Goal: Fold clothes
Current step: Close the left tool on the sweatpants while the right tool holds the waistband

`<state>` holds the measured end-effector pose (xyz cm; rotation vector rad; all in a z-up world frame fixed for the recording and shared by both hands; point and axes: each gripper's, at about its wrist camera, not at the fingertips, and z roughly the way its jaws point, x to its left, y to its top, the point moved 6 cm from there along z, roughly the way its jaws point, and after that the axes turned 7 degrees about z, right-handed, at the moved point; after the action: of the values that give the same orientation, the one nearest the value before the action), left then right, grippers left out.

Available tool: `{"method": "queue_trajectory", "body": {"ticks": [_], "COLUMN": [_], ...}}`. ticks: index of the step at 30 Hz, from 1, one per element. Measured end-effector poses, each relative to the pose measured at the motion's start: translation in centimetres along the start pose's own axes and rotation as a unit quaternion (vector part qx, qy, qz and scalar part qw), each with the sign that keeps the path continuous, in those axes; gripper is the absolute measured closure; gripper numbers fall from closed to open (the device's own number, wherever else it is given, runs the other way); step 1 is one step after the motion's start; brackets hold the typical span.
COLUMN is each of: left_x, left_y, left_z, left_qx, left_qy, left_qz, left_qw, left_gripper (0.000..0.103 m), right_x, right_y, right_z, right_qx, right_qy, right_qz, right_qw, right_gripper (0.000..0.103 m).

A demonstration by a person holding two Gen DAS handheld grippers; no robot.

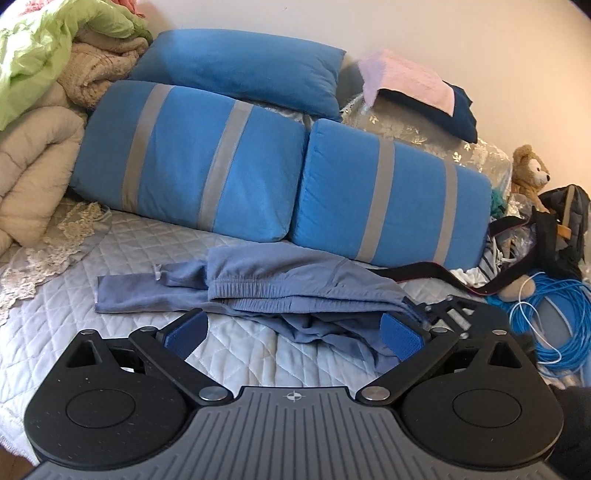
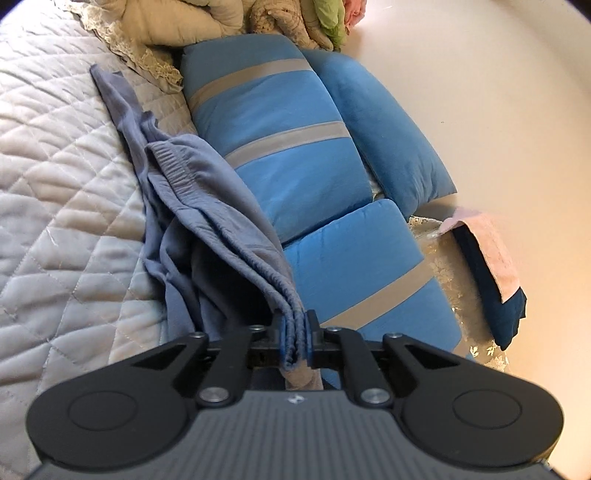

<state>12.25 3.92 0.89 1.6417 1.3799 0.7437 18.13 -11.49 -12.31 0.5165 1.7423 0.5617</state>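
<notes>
two grippers: the right gripper (image 2: 295, 341) has its jaws clamped on the blue-grey trousers (image 1: 280, 291), the left gripper (image 1: 291, 332) is spread wide above the quilted bed (image 1: 129, 243); no writing is readable.

A plain cream wall (image 1: 443, 33) runs behind a bed covered by a pale grey quilted bedspread (image 1: 122, 243). Two blue cushions with grey stripes (image 1: 192, 162) lean side by side against the wall end, with a plain blue pillow (image 1: 240, 70) above them. To the left lies a heap of beige blankets (image 1: 33, 162) under a light green quilt (image 1: 40, 40). A lace cover (image 1: 417, 136) carries a folded pink towel (image 1: 410, 81) on dark blue cloth. On the right sit a teddy bear (image 1: 530, 166), a black bag (image 1: 565, 218) and a coil of blue cable (image 1: 557, 325). Soft daylight fills the room.
</notes>
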Motion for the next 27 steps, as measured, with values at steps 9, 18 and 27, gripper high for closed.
{"method": "queue_trajectory", "body": {"ticks": [9,18,27], "left_x": [3.0,3.4,2.1], "left_y": [-1.8,-3.5,-6.1], "left_z": [5.0,11.7,16.9], "left_qx": [0.016,0.021,0.035], "left_qy": [-0.019,0.071,0.138], "left_qz": [0.024,0.187,0.344], "left_qw": [0.9994,0.9795,0.9280], "left_gripper": [0.005,0.011,0.027], "right_x": [-2.2,-3.7,-4.6], "right_y": [0.4,0.4,0.5], "right_z": [-2.0,-2.9,-3.0], "right_qx": [0.003,0.009,0.005], "right_qy": [0.030,0.053,0.061], "right_qz": [0.027,0.057,0.074], "right_qw": [0.999,0.997,0.995], "right_gripper": [0.090,0.089,0.089]}}
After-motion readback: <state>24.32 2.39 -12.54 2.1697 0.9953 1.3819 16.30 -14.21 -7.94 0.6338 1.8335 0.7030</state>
